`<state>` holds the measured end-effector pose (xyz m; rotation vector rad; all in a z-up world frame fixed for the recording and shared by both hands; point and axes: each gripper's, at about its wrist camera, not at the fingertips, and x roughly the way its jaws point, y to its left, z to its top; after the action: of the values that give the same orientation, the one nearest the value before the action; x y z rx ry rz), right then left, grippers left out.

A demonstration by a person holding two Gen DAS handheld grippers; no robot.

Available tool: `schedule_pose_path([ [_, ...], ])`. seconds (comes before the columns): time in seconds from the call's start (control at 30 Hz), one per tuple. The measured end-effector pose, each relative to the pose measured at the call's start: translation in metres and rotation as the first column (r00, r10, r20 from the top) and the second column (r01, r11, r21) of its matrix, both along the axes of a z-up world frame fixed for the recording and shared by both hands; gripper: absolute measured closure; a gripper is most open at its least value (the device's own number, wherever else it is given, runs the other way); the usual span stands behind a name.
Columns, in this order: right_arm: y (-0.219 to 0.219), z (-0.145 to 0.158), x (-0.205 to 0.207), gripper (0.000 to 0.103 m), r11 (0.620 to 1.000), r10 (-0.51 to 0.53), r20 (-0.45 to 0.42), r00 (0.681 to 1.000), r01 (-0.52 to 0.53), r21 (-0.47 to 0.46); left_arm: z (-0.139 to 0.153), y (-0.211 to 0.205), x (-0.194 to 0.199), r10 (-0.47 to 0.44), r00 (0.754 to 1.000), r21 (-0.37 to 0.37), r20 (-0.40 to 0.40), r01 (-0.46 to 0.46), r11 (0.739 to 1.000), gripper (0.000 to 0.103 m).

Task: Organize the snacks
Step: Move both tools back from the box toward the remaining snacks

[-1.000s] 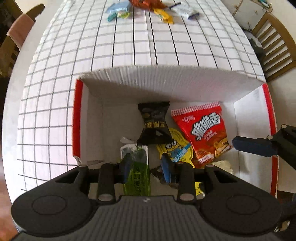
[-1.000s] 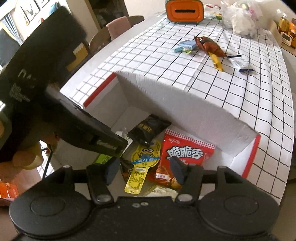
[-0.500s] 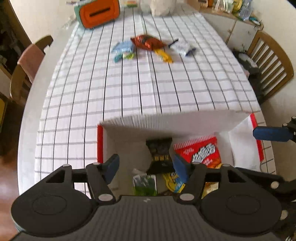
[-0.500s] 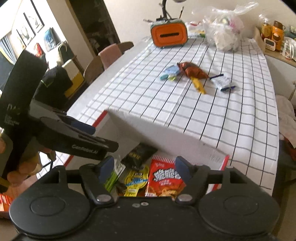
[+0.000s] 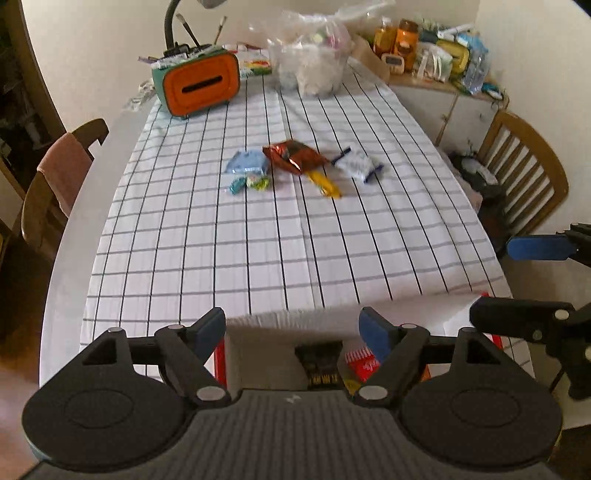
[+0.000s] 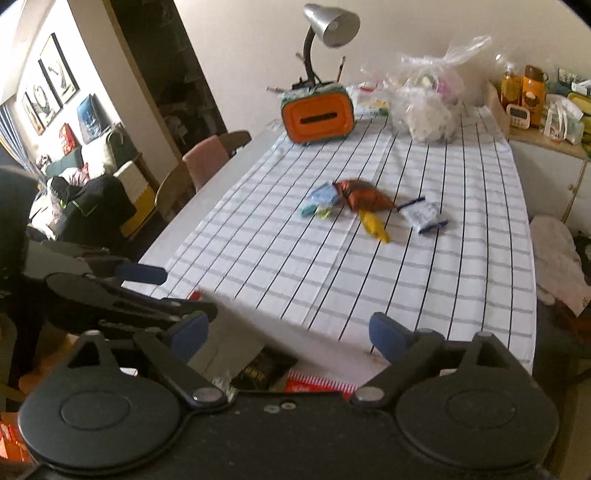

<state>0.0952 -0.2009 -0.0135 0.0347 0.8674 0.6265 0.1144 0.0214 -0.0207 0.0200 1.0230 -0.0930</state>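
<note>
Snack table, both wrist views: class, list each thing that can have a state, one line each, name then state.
Left gripper: jaws opening, nothing between them.
Right gripper: jaws opening, nothing between them.
Box: open, holds a black packet and a red packet.
Brown packet: loose on the cloth, outside the box.
Yellow packet: loose on the cloth.
Lamp: whether lit, cannot tell.
Clear bag: full, upright.

Left gripper (image 5: 293, 326) angled down and forward, jaws opening, nothing between its blue-padded fingers (image 5: 373, 332), right gripper (image 6: 288, 334) beside it, tilted down, jaws opening wide and empty, each gripper visible in the other's view
</note>
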Motion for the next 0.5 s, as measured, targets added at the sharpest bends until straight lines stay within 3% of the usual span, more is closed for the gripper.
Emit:
schedule_pose_path([
  [0.37, -0.005, 0.013, 0.059, 0.008, 0.999, -0.046, 0.052, 0.998, 0.047, -0.022, 0.014, 0.040, 0.054, 0.042, 0.998, 0.006, 0.056, -0.043, 0.999, 0.022],
  [0.5, -0.002, 0.013, 0.087, 0.008, 0.996, -0.045, 0.082, 0.996, 0.050, -0.070, 0.012, 0.052, 0.083, 0.047, 0.997, 0.000, 0.064, -0.047, 0.999, 0.022],
])
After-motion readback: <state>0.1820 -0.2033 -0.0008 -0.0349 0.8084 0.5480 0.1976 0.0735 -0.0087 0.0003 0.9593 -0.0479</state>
